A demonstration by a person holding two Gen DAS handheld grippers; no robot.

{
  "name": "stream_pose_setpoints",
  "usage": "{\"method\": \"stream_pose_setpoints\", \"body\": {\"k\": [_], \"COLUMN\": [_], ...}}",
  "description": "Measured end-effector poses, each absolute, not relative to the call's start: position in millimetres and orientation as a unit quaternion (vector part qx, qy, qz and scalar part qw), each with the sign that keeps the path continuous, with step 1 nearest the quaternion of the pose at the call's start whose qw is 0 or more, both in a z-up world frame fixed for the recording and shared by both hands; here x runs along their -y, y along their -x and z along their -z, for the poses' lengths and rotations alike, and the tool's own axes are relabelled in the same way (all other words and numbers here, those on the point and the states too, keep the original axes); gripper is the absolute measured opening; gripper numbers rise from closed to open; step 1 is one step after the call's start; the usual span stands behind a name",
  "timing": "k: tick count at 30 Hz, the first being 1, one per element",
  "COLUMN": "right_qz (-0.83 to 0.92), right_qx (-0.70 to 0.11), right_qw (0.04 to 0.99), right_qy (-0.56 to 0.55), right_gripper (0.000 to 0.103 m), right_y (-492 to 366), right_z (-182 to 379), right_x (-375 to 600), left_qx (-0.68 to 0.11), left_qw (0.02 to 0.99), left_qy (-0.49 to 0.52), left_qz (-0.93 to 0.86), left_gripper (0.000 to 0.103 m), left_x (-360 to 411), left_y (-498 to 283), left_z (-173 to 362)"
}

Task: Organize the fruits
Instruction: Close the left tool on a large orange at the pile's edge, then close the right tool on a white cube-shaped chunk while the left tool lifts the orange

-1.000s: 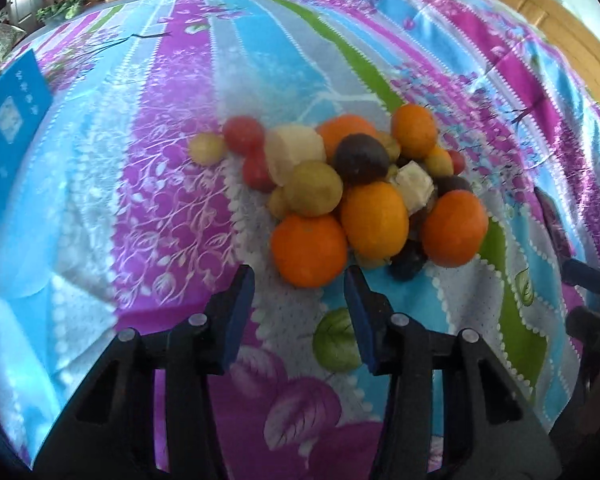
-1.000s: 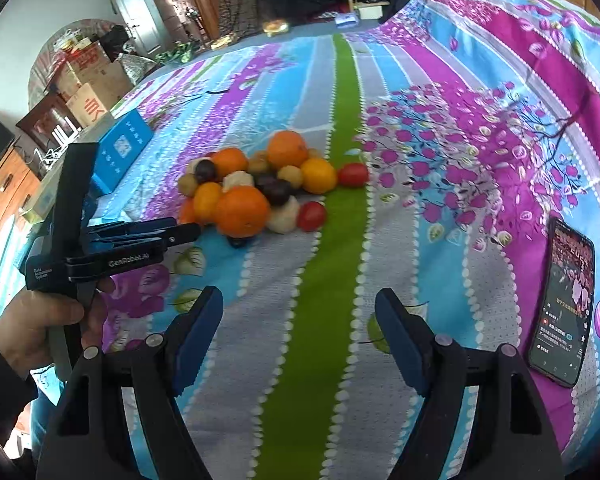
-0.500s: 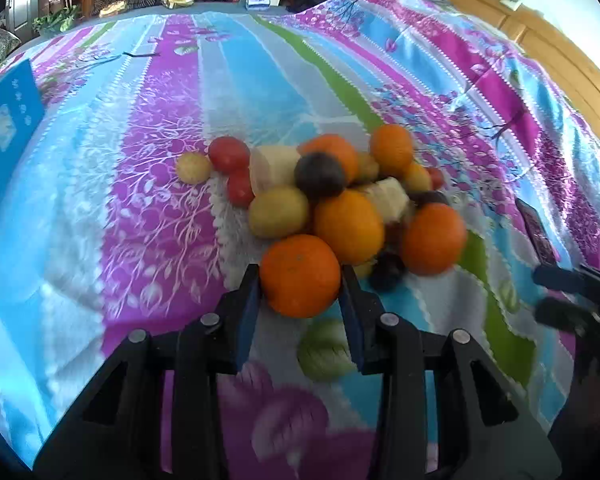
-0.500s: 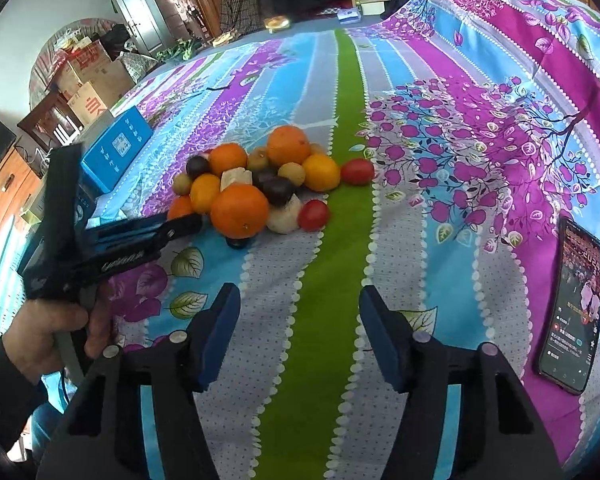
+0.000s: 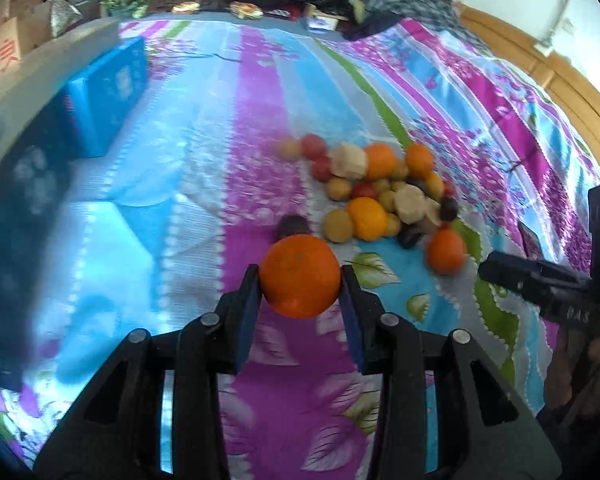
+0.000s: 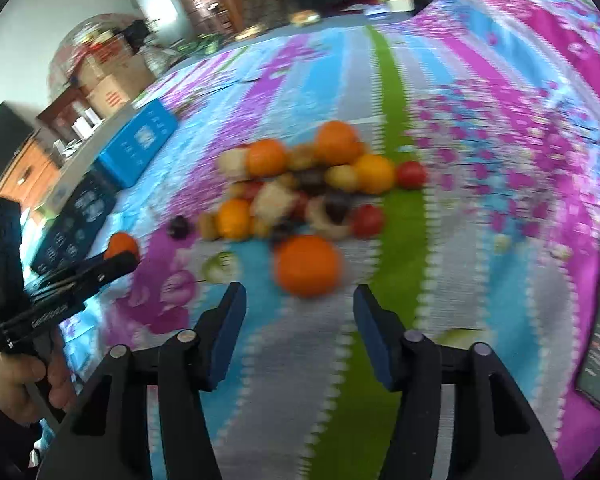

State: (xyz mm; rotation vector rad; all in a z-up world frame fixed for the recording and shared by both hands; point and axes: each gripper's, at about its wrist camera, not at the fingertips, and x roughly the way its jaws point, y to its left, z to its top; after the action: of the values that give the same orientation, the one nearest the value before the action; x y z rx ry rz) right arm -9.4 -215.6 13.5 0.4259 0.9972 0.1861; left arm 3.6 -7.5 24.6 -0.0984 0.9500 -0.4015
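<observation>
- Now my left hand-held gripper [image 5: 300,288] is squeezing an orange [image 5: 300,275] tight, right between its blue pads, lifted off the bed [image 5: 204,184].
- My right hand-held gripper [image 6: 299,300] is closing, with nothing between its pads yet. A second orange [image 6: 306,265] lies just in front of it.
- The fruit pile [image 5: 380,192] sits farther ahead of both.
- The round orange could slip if I shake it, and the second orange could roll away on the soft sheet.
- The right view is blurry, so the small fruits are hard to name.
</observation>
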Motion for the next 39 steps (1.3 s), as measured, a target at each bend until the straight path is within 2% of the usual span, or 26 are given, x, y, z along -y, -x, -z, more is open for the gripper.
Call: {"method": "stream_pose_setpoints", "body": {"k": [9,12,19,25,27,33,39], "right_qz": [-0.117,-0.093,-0.068,-0.06,-0.062,-0.043,-0.024], "right_qx": [-0.457,-0.464,-0.482,-0.49,-0.491,-0.474,-0.444], "right_qw": [0.863,0.858,0.856,0.856,0.857,0.869,0.888], "right_qy": [-0.181,-0.199,-0.175,-0.152,-0.147,-0.135,-0.121], "right_gripper": [0.056,0.05,0.049,0.032,0.032,0.032,0.032], "right_y": [-25.3,-43.5,-72.7,-76.1,-75.5,-61.4,-34.7], "right_z": [-14.6,-6.7,7.1,13.5,11.3,-17.9,-72.8], "right_x": [185.6,194.8,186.5,182.9,181.4,181.6,176.1], "left_qx": [-0.453,-0.449,-0.445,-0.447,-0.447,-0.44,-0.42], "left_qw": [0.87,0.871,0.873,0.872,0.873,0.882,0.898], "left_qy": [0.077,0.081,0.068,0.063,0.061,0.041,0.019], "left_qz": [0.179,0.183,0.191,0.191,0.187,0.162,0.129], "left_gripper": [0.039,0.039,0.039,0.039,0.039,0.039,0.039], "left_x": [-13.5,-13.5,-6.0,-2.4,-1.8,0.1,-1.6], "left_y": [-6.5,-5.8,-7.7,-7.7,-7.5,-2.5,5.7], "left_z": [-27.1,-29.8,-33.7,-33.9,-36.1,-58.3,-92.7]}}
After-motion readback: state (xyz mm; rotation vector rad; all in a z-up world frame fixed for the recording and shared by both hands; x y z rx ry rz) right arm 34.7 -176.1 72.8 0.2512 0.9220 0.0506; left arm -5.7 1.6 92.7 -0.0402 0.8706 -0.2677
